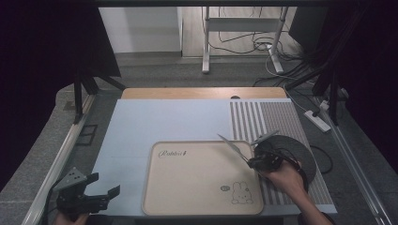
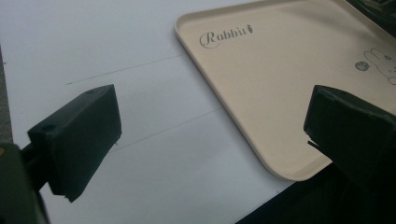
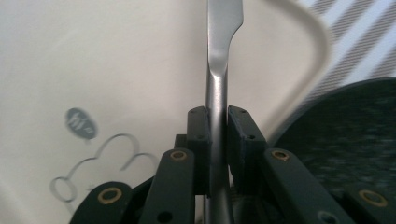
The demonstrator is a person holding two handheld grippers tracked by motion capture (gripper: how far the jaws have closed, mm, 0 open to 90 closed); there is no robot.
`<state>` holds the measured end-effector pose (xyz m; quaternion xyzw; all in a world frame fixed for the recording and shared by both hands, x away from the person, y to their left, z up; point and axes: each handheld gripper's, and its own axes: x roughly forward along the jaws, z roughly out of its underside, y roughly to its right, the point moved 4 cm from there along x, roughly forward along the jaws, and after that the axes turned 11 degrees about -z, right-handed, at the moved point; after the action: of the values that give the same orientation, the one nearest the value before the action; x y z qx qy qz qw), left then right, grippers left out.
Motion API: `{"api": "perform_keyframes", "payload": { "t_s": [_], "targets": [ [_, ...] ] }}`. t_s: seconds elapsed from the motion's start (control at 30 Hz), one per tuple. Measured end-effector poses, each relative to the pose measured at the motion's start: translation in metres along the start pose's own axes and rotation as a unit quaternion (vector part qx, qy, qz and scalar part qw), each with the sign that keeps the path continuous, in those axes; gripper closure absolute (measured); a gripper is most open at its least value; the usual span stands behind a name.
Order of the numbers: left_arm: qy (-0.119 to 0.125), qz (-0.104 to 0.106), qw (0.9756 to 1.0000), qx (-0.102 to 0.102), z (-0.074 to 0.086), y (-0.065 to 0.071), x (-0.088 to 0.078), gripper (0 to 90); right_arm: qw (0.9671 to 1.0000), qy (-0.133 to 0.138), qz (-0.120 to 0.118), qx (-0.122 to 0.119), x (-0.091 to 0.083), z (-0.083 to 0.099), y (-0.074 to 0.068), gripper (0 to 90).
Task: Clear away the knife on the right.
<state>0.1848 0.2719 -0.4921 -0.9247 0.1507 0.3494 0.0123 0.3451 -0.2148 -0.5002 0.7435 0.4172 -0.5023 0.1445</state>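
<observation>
Nearest to me, at the bottom left of the high view, my left gripper (image 1: 101, 187) waits with its jaws wide apart and nothing between them. It stands over the pale blue mat (image 1: 141, 126), just off the near left corner of the beige tray (image 1: 197, 206); in the left gripper view this rounded corner (image 2: 289, 172) lies between the two black jaws, but lower down, not touched.

A little farther, on the right side, my right gripper (image 1: 256, 161) is almost fully closed and it clamps the handle of a table knife (image 1: 233, 146). In the right gripper view the steel handle (image 3: 217, 116) stands pinched between the two black pads (image 3: 198, 135), and the blade continues straight ahead.

So the important relation is the long axis of the knife: it runs from the claw away and to the left, diagonally over the far right corner of the tray, with the tip farthest from me. The right hand (image 1: 284, 178) is the one that carries it. Beside it, to the right, lies a dark round plate (image 1: 300, 154) on the striped mat (image 1: 277, 117).

I judge the knife must go down flat on the tray, along this same axis.
</observation>
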Motion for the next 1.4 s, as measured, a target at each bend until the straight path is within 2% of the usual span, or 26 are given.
{"api": "perform_keyframes", "payload": {
  "t_s": [0.07, 0.23, 0.3, 0.43, 0.5, 0.57, 0.67, 0.7, 0.73, 0.77, 0.87, 0.93, 1.0, 1.03, 1.1, 1.13, 1.17, 1.2, 1.27, 1.3, 1.37, 1.4],
  "targets": [
    [0.000, 0.000, 1.0000, 0.000, 0.000, 0.000, 0.000, 4.0, 1.0000, -0.001, 0.000, -0.002, 0.002, 0.001, -0.005, 79.9],
    [0.000, 0.000, 1.0000, 0.000, 0.000, 0.000, 0.000, 4.0, 0.9998, -0.017, -0.004, -0.011, 0.016, 0.006, -0.031, 79.9],
    [0.000, 0.000, 1.0000, 0.000, 0.000, 0.000, 0.000, 4.0, 0.9996, -0.026, -0.007, -0.012, 0.021, 0.007, -0.037, 79.8],
    [0.000, 0.000, 1.0000, 0.001, 0.000, 0.000, 0.000, 4.0, 0.9988, -0.044, -0.001, -0.020, 0.034, 0.009, -0.039, 79.5],
    [0.000, 0.000, 1.0000, 0.000, 0.000, 0.000, 0.000, 4.0, 0.9978, -0.063, -0.013, -0.012, 0.041, 0.011, -0.038, 77.5],
    [0.000, 0.000, 1.0000, 0.001, 0.000, 0.000, 0.000, 4.0, 0.9981, -0.053, -0.027, -0.014, 0.040, 0.009, -0.037, 68.1],
    [-0.001, 0.000, 1.0000, 0.000, 0.000, 0.000, 0.000, 4.0, 0.9985, -0.038, -0.034, -0.022, 0.034, 0.003, -0.037, 66.7],
    [-0.001, 0.000, 1.0000, -0.001, 0.000, 0.000, 0.000, 4.0, 0.9980, -0.028, -0.041, -0.039, 0.030, -0.005, -0.039, 78.3],
    [-0.001, 0.000, 1.0000, -0.001, 0.000, -0.001, 0.000, 4.0, 0.9974, -0.027, -0.045, -0.049, 0.030, -0.009, -0.042, 86.0],
    [-0.001, 0.000, 1.0000, 0.000, 0.000, 0.000, 0.000, 4.0, 0.9965, -0.029, -0.050, -0.061, 0.031, -0.014, -0.045, 89.7],
    [-0.002, -0.001, 1.0000, 0.000, 0.000, 0.000, 0.001, 4.0, 0.9936, -0.041, -0.051, -0.092, 0.041, -0.029, -0.054, 89.7],
    [-0.002, -0.001, 1.0000, -0.001, 0.000, -0.001, 0.001, 4.0, 0.9924, -0.044, -0.048, -0.104, 0.051, -0.038, -0.057, 89.7],
    [-0.001, 0.000, 1.0000, -0.003, 0.000, -0.001, 0.001, 4.0, 0.9918, -0.052, -0.047, -0.107, 0.057, -0.041, -0.058, 89.7],
    [0.000, 0.000, 1.0000, -0.004, 0.000, -0.001, 0.000, 4.0, 0.9903, -0.067, -0.044, -0.113, 0.070, -0.044, -0.056, 89.7],
    [0.000, 0.000, 1.0000, -0.003, 0.000, -0.001, 0.000, 4.0, 0.9889, -0.083, -0.038, -0.117, 0.078, -0.044, -0.053, 89.7],
    [0.000, 0.000, 1.0000, -0.003, 0.000, -0.001, 0.000, 4.0, 0.9889, -0.083, -0.038, -0.117, 0.078, -0.044, -0.053, 89.7],
    [0.000, -0.001, 1.0000, -0.003, 0.000, -0.001, 0.000, 4.0, 0.9884, -0.091, -0.029, -0.118, 0.081, -0.044, -0.051, 89.7],
    [-0.001, -0.002, 1.0000, -0.002, 0.000, 0.000, 0.000, 4.0, 0.9902, -0.081, -0.026, -0.110, 0.080, -0.044, -0.046, 89.7],
    [0.000, -0.002, 1.0000, -0.002, 0.001, 0.000, -0.001, 4.0, 0.9899, -0.085, 0.003, -0.113, 0.077, -0.043, -0.039, 89.7],
    [0.001, -0.001, 1.0000, -0.002, 0.001, 0.000, -0.001, 4.0, 0.9900, -0.088, 0.010, -0.110, 0.075, -0.042, -0.036, 89.7],
    [0.001, -0.001, 1.0000, -0.002, 0.001, 0.000, -0.001, 4.0, 0.9921, -0.083, 0.013, -0.093, 0.072, -0.039, -0.029, 89.8],
    [0.001, -0.001, 1.0000, -0.002, 0.001, 0.000, -0.001, 4.0, 0.9921, -0.083, 0.013, -0.093, 0.072, -0.039, -0.029, 89.8]
  ]
}}
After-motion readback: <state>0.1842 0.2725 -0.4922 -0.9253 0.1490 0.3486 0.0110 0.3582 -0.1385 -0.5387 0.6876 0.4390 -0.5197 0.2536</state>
